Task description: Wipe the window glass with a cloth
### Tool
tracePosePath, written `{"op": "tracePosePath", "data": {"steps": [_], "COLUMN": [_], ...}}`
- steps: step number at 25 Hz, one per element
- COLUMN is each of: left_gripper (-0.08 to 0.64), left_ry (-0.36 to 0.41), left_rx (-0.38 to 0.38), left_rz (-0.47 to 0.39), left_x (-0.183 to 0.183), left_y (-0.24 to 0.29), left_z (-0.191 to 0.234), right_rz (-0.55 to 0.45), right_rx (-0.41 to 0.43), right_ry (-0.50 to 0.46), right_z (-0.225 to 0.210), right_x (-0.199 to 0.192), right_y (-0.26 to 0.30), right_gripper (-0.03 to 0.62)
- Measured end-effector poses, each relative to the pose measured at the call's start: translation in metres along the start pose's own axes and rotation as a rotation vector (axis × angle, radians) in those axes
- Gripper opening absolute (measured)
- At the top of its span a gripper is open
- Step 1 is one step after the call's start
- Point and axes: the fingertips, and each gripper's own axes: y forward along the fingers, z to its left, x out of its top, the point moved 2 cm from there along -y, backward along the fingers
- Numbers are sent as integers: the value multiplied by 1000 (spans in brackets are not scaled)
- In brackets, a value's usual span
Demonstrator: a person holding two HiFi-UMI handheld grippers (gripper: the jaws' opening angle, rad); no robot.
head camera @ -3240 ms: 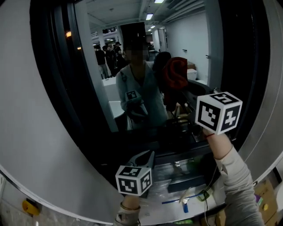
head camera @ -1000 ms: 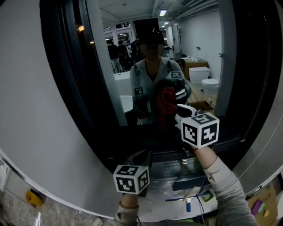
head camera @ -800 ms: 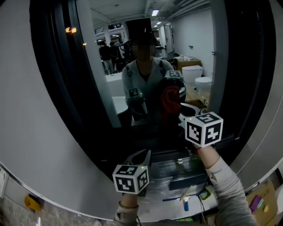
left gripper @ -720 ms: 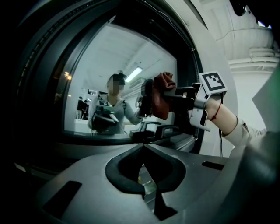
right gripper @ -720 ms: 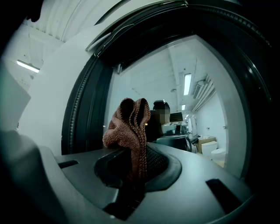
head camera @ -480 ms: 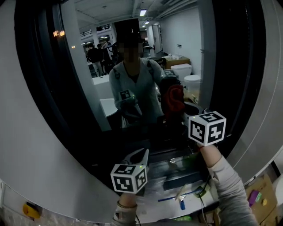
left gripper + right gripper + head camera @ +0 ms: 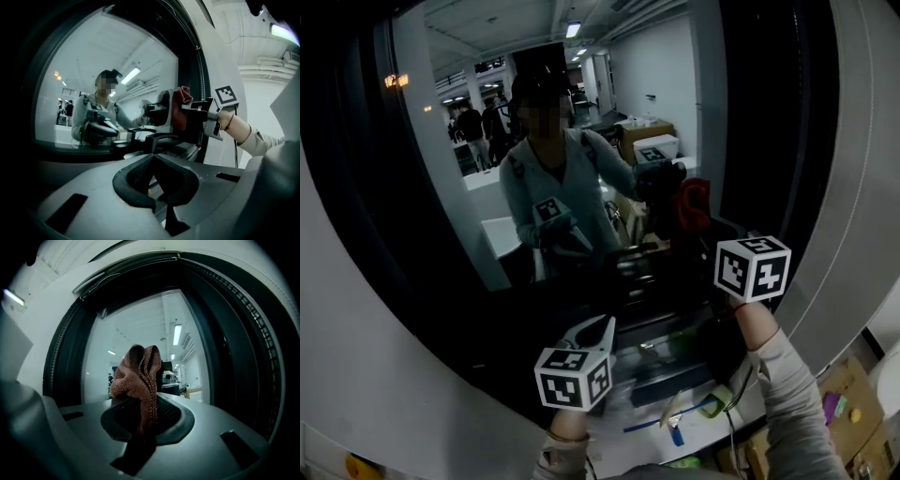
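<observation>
1. The cloth (image 7: 138, 376), a rust-red knitted bunch, is pictured at the centre of the right gripper view. It is clamped in the right gripper (image 7: 143, 408), whose jaws are closed on its lower folds.
2. The bunch is carried lengthwise out of the jaws, its long axis running from bottom to top of the frame. Its free end is thus pointed at the window glass (image 7: 140, 319) directly ahead.
3. In the left gripper view the cloth is shown right of centre in the upper half, meeting its own reflection. Contact with the pane is judged likely but cannot be confirmed.
4. The coming stroke is judged to turn on one relation: the glass lies straight ahead of the cloth's free end, so the cloth need only be pressed on and slid across.
5. The left gripper (image 7: 153, 161) is held at the lower centre of the head view, its jaws drawn together on nothing. It is kept well apart from the cloth, leaving the right gripper the nearer.
</observation>
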Motion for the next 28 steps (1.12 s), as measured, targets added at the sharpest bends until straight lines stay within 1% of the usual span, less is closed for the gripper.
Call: {"op": "tracePosePath", "data": {"steps": [9,12,16,19,22,24,28], "left_gripper": [5,5,5,5,5,5,5], "left_ry": [17,17,20,19,17,13,6], "left_rx": [-61,-68,-76,-75,-70,-64,-51], "left_rz": [5,3,1,1,0,-3,-14], "left_x": [1,3,2,2,1,0,0], "left_y": [20,22,22,21,19,15,6], "left_z": [-14,-17,-17,-16,-13,-11,-8], "right_rz": [6,6,4,1,-16,-35,-74], "right_rx": [-134,-166,-189,-193,-180,-156,-86], "right_ry": [31,24,42,39,47,56,50], "right_z": [-52,-61,-68,-67,-59,-47,-11], "right_x": [-8,-7,-10,-11,-8,-6,-2], "right_y": [-16,-19,-22,-22,-25,-30,-43], "right_gripper": [51,51,51,51,51,51,51]}}
